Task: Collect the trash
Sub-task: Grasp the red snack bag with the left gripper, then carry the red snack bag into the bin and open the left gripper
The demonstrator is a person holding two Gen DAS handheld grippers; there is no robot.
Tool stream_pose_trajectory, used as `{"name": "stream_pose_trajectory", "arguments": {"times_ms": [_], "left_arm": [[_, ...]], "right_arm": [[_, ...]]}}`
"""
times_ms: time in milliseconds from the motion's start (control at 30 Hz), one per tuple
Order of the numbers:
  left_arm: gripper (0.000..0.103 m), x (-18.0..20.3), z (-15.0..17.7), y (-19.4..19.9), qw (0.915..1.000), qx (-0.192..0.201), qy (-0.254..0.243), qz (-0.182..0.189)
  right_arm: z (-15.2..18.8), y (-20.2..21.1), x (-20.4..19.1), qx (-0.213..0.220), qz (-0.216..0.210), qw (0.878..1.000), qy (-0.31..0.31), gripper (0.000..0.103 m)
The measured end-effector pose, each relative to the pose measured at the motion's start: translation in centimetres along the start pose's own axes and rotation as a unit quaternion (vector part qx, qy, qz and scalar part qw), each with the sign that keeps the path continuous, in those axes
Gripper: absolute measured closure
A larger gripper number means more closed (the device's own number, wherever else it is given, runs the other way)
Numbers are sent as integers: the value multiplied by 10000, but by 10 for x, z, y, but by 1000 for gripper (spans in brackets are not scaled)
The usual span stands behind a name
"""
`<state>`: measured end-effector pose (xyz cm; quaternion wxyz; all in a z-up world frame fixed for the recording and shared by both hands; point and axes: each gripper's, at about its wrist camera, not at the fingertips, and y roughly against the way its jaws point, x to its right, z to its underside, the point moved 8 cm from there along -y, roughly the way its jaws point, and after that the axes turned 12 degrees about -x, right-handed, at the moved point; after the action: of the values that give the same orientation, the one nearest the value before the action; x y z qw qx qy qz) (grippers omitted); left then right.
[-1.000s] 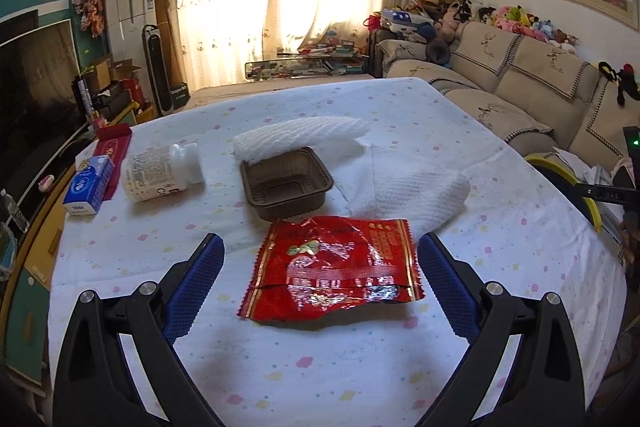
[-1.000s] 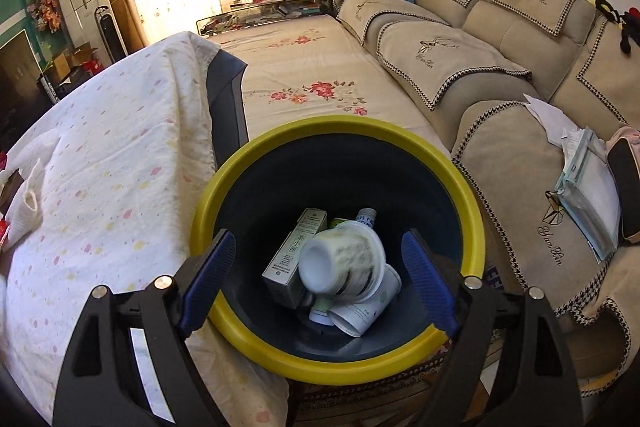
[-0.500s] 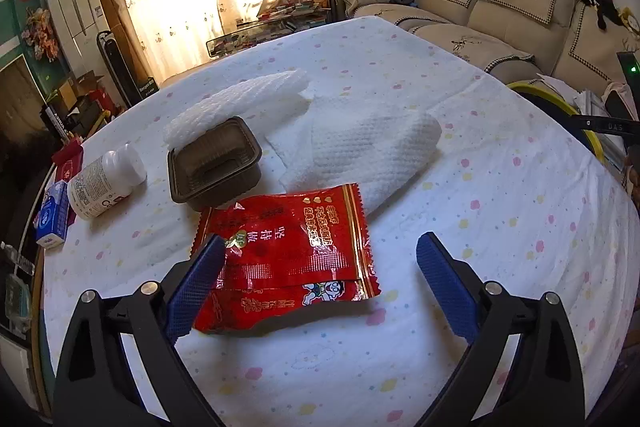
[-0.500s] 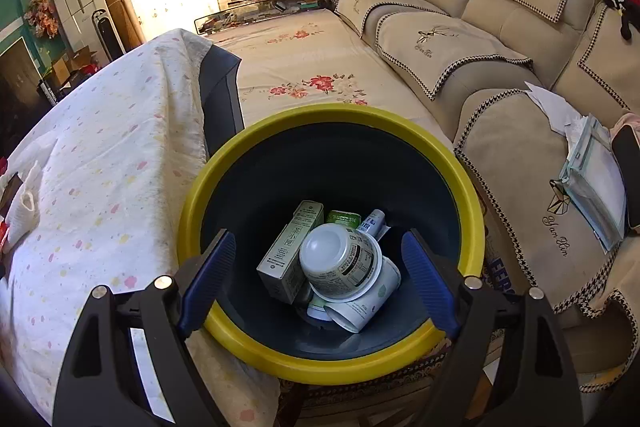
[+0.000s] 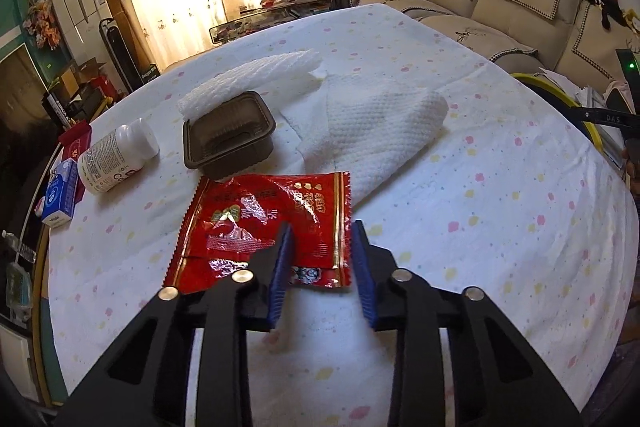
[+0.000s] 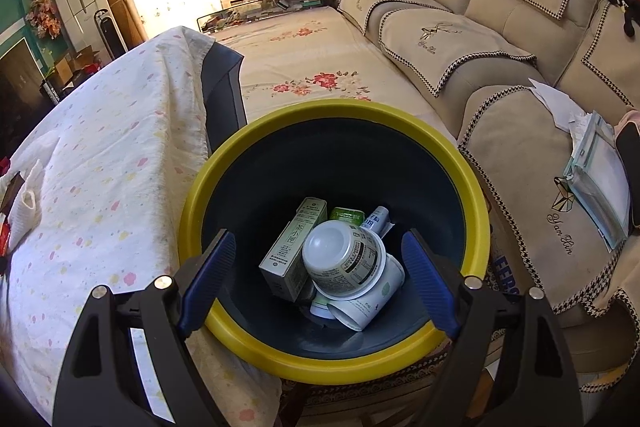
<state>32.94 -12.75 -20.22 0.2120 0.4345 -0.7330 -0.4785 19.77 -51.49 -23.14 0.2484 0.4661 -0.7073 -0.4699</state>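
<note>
A crinkled red foil snack wrapper (image 5: 272, 227), its edges saw-toothed and its face printed in gold, lies flat on a table (image 5: 500, 227) draped in a white cloth scattered with pastel blossoms. The left gripper (image 5: 320, 247) — black arms tipped with ribbed blue pads — has just been closing, and its jaws now stand narrow over the wrapper's near right corner, which lies between them; whether the pads actually press on the foil cannot be told. Just beyond the wrapper sits a shallow brown plastic tray (image 5: 228, 135), rectangular with rounded corners; a white bottle (image 5: 116, 157) lies on its side to the left, near a small blue-and-white carton (image 5: 60, 195) at the table's edge. A waffle-textured white cloth (image 5: 384, 123) lies crumpled to the right, a strip of white foam netting (image 5: 248, 83) behind the tray. The room is sunlit through cream curtains, with a beige sofa (image 6: 500, 39) lined with plush toys. Beside the table, the right gripper (image 6: 316, 259) hovers with jaws spread wide and nothing between them over a round dark bin with a yellow rim (image 6: 224, 155), which holds a pale box (image 6: 292, 247), white tubs (image 6: 344, 259) and other small containers.
</note>
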Motion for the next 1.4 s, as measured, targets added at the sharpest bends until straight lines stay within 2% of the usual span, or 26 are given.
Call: {"name": "stream_pose_trajectory", "arguments": {"times_ms": [133,267,600,800,1067,1400], "left_arm": [[89,3,7,3,10000,-32,-14,-35],[93,3,11,24,9997,229,79,-70],[94,8,10,97,9956,899,142,-213],[94,25,6,129,9936,1112,30,-171],[94,75,-13,146,9911,1267,-375,135],[94,170,-73,146,9807,1448,-1100,718]], "right_arm": [[1,2,-5,16,-23,10000,44,22],[0,6,-8,49,-43,9999,78,22],[-1,20,-10,173,-109,9997,96,22],[-2,29,-8,251,-139,9995,110,22],[-2,47,3,435,-162,9989,83,22],[1,73,47,695,-95,9974,-191,22]]}}
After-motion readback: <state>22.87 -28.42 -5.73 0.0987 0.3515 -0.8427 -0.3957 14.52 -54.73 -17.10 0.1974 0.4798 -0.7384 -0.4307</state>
